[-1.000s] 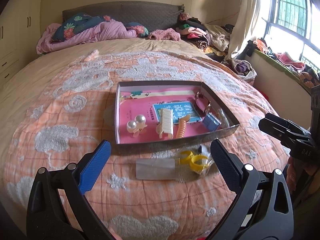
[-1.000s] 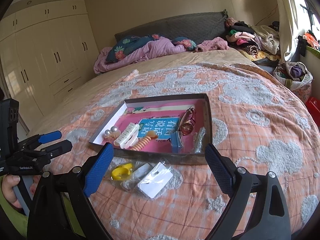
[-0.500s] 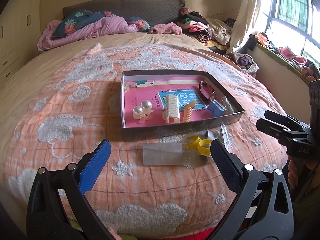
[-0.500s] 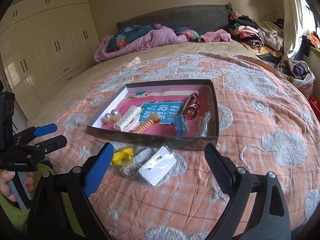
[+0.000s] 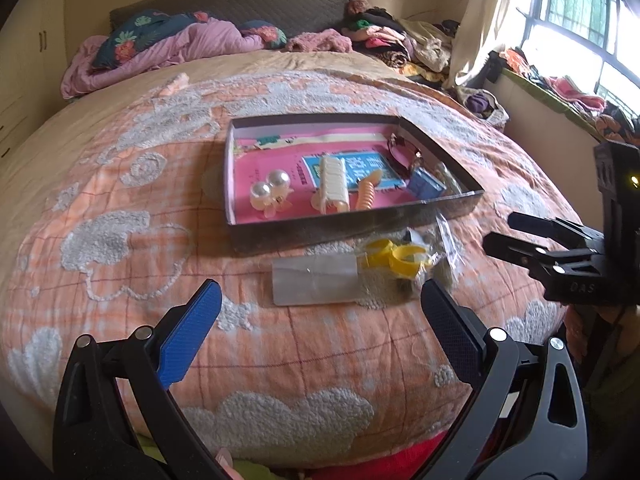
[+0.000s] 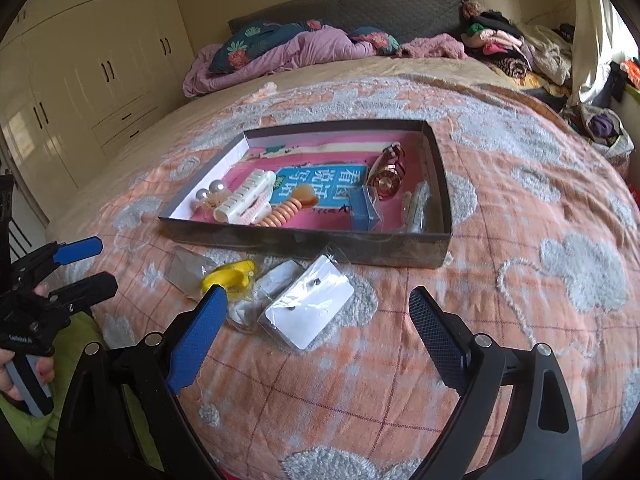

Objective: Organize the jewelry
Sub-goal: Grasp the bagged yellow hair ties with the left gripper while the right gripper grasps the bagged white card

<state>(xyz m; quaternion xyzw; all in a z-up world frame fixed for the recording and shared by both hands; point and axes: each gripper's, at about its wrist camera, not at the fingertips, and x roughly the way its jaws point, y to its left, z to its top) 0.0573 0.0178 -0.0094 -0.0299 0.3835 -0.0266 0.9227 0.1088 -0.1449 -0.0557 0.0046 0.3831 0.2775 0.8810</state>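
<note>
A shallow dark box (image 5: 340, 228) (image 6: 304, 244) with a pink floor lies on the bed. It holds a pearl clip (image 5: 270, 192), a cream claw clip (image 5: 332, 188), an orange coil tie (image 5: 368, 194), a blue case (image 5: 426, 188) and a rose-gold watch (image 6: 386, 178). In front of the box lie clear bags with yellow rings (image 5: 396, 258) (image 6: 232, 276) and a white earring card (image 6: 310, 308) (image 5: 316, 280). My left gripper (image 5: 320, 312) and right gripper (image 6: 316, 320) are both open and empty, held above the bed's near edge, short of the bags.
An orange quilt with grey fluffy patterns (image 5: 120, 240) covers the bed. Pillows and a purple blanket (image 5: 168, 48) lie at the headboard. Piled clothes (image 5: 400, 44) sit at the back right, wardrobes (image 6: 80, 80) on the left, a window (image 5: 580, 20) on the right.
Both grippers have drawn back toward the foot of the bed, so the box and bags look farther away. Both stay open.
</note>
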